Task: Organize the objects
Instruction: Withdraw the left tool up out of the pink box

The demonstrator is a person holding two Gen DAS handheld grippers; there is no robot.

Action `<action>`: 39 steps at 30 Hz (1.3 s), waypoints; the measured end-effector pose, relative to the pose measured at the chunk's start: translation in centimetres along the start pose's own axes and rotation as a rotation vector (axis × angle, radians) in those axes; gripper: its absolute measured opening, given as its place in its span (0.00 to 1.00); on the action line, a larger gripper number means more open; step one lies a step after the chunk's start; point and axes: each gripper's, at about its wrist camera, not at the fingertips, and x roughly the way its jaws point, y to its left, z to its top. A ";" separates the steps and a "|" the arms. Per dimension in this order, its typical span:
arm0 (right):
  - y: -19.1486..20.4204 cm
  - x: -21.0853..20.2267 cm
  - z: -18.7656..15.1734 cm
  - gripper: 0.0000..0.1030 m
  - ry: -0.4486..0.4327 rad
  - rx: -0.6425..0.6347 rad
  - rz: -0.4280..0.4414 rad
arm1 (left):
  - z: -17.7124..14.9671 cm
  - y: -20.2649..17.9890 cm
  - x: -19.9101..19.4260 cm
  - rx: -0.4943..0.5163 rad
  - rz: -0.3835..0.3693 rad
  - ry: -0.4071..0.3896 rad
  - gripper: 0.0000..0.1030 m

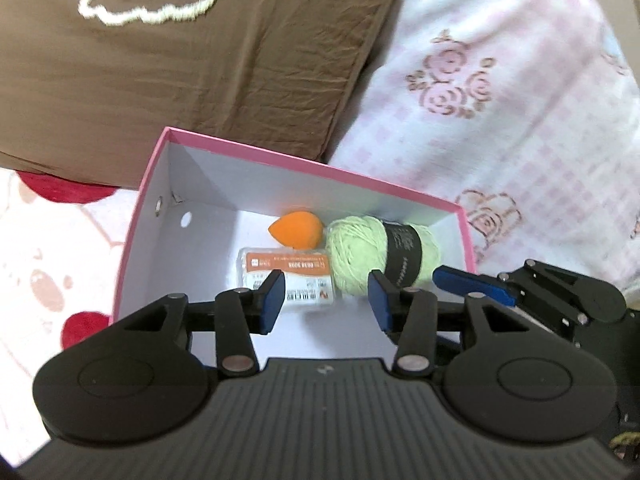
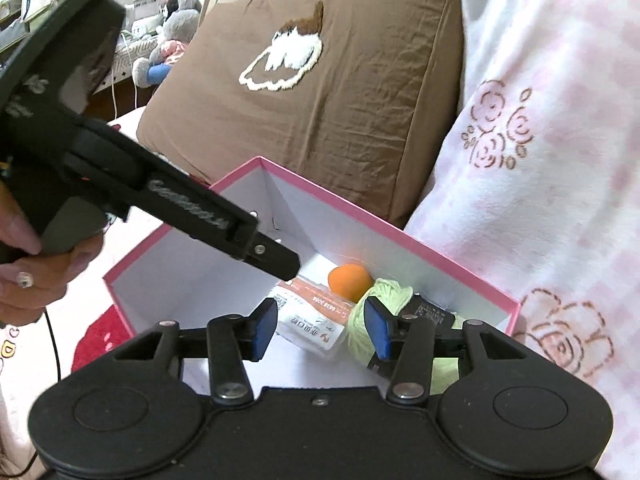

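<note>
A pink-rimmed box (image 1: pixel 304 158) with white inside walls lies on the bed; it also shows in the right wrist view (image 2: pixel 400 236). Inside it lie an orange teardrop sponge (image 1: pixel 297 230) (image 2: pixel 350 277), a pale green yarn ball (image 1: pixel 356 258) (image 2: pixel 386 296) with a black band, and a white-and-orange packet (image 1: pixel 298 280) (image 2: pixel 316 318). My left gripper (image 1: pixel 326 300) is open and empty above the box's near side. My right gripper (image 2: pixel 320 330) is open and empty over the box. The right gripper's blue finger (image 1: pixel 472 284) shows at the right of the left wrist view.
A brown cushion (image 1: pixel 180 68) (image 2: pixel 320 92) leans behind the box. A pink floral blanket (image 1: pixel 500 100) (image 2: pixel 540 140) lies to the right. The bedsheet with red patches (image 1: pixel 52 280) lies on the left. Soft toys (image 2: pixel 172 44) sit far back left.
</note>
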 end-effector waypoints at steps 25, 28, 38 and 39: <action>2.5 -10.3 -3.1 0.89 -0.065 0.076 -0.047 | -5.4 -4.3 -12.3 0.128 0.118 0.023 0.66; 2.5 -11.0 -3.7 0.90 -0.063 0.097 -0.049 | -5.9 -4.5 -13.2 0.132 0.125 0.032 0.67; 4.1 -13.6 -5.1 0.90 -0.036 0.107 -0.083 | -8.0 -4.9 -16.0 0.134 0.130 0.027 0.72; 4.4 -13.8 -5.2 0.90 -0.034 0.106 -0.083 | -8.4 -4.9 -16.4 0.138 0.135 0.022 0.73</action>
